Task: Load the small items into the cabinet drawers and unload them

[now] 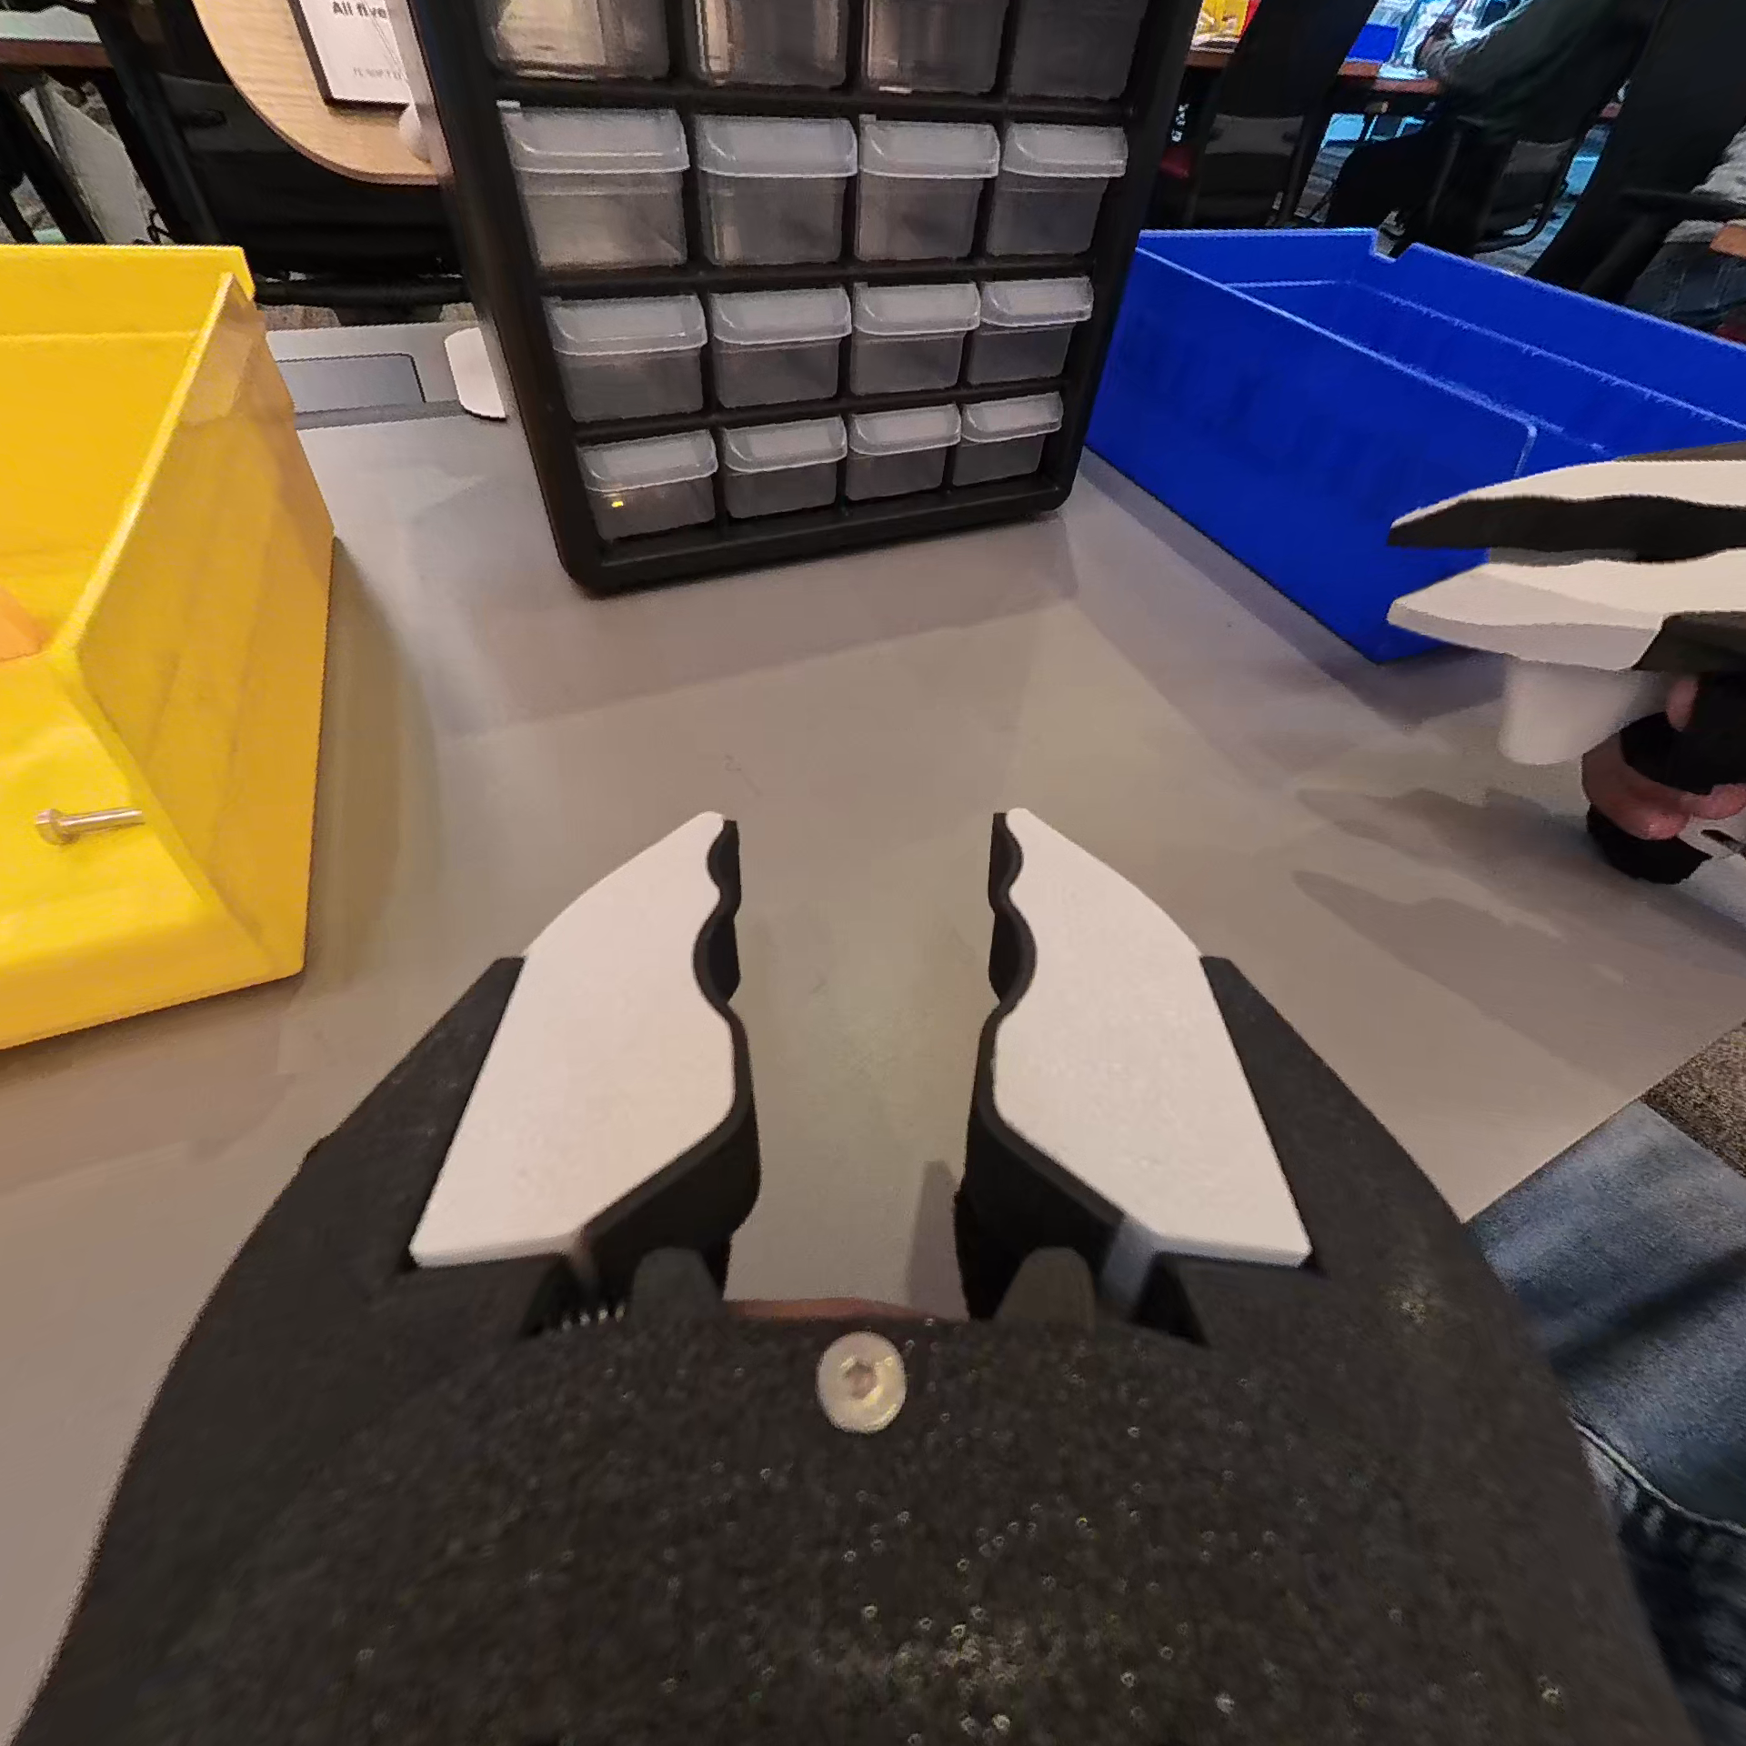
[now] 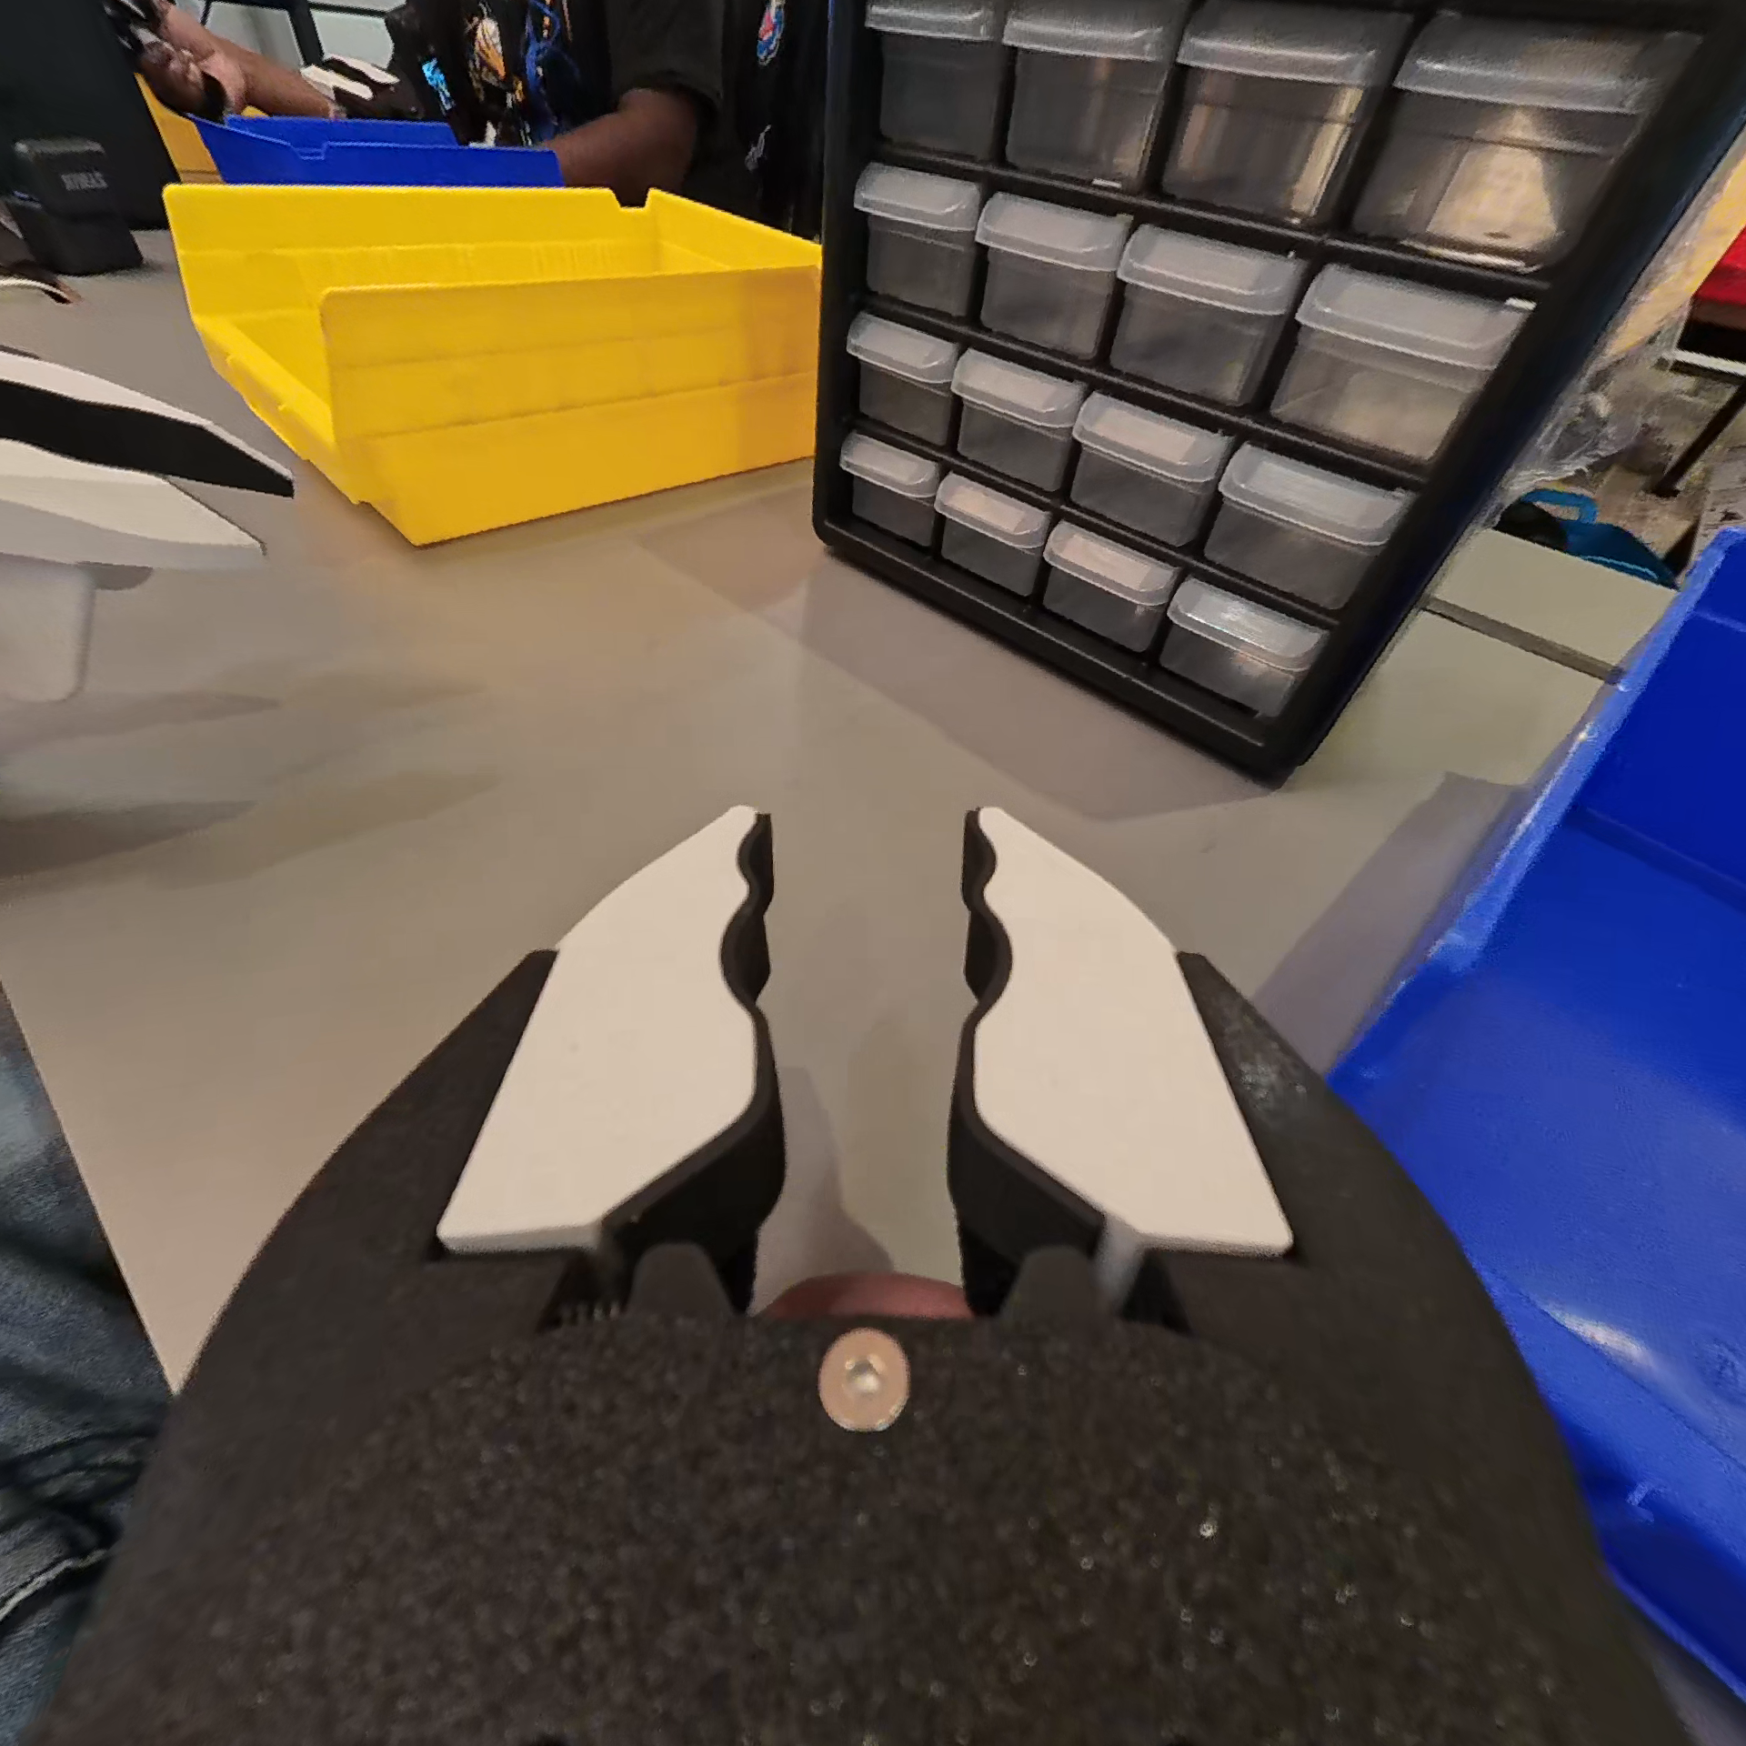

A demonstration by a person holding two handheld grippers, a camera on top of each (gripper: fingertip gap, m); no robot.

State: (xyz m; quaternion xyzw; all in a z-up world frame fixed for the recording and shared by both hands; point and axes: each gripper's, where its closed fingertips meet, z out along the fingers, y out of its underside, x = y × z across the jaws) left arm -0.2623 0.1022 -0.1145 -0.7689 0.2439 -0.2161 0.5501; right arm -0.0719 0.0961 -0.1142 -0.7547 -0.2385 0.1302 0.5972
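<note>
Grey table [image 1: 850,709] fills mid-frame in both views. Black cabinet [image 1: 803,283] stands upright at upper centre of the left wrist view and upper right of the right wrist view; every clear drawer [image 1: 775,194] sits pushed in. Yellow bin [image 1: 189,614] at left edge, blue bin [image 1: 1323,425] at right, cabinet between them.

Left gripper [image 1: 862,827] low centre over bare table, jaws parted with a clear gap, nothing held. Right gripper [image 2: 867,822] likewise parted and empty; in the left wrist view it shows side-on at right edge.

Small items: one silver bolt [image 1: 87,824] lies on the yellow bin's floor, left edge. A small yellowish speck shows in the bottom-left drawer; cannot tell what it is.

Risks, as judged: the bolt is round and lies flat, so it may roll or slip from the wavy pads. Drawers look light; a one-sided pull could tip the cabinet or yank a drawer fully out.

Writing: a white card at upper left carries print; no brand marks made out.
</note>
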